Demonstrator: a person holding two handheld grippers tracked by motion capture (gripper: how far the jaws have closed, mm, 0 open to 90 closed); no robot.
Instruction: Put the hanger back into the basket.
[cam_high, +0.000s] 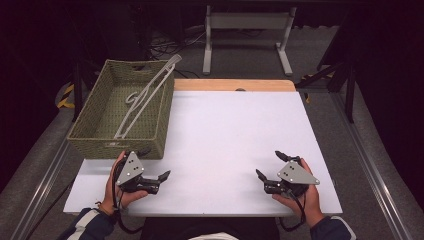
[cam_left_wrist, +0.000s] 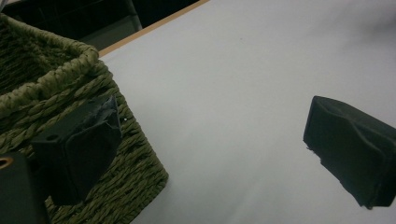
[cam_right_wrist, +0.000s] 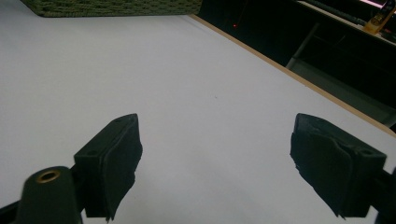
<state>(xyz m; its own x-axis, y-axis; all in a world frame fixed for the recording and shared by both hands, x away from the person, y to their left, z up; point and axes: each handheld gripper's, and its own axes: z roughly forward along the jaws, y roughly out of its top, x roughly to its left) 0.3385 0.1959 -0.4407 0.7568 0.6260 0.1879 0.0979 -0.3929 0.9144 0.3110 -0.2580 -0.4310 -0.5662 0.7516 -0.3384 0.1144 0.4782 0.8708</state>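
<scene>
A green woven basket (cam_high: 90, 135) stands at the table's left side, and a pale clothes hanger (cam_high: 145, 95) leans inside it, its end poking over the far rim. My left gripper (cam_high: 154, 163) rests open on the white table just in front of the basket's near right corner, nothing between its jaws. In the left gripper view the basket (cam_left_wrist: 60, 79) sits close beside one jaw. Near the front right, my right gripper (cam_high: 270, 164) also stands open and holds nothing. The right gripper view catches the basket (cam_right_wrist: 112, 7) far off at the top.
The white table top (cam_high: 225, 135) has a wooden strip (cam_high: 235, 85) along its far edge. Beyond it stands a white frame (cam_high: 247, 35) on a dark floor with cables. Metal rails (cam_high: 365, 165) run along both sides of the table.
</scene>
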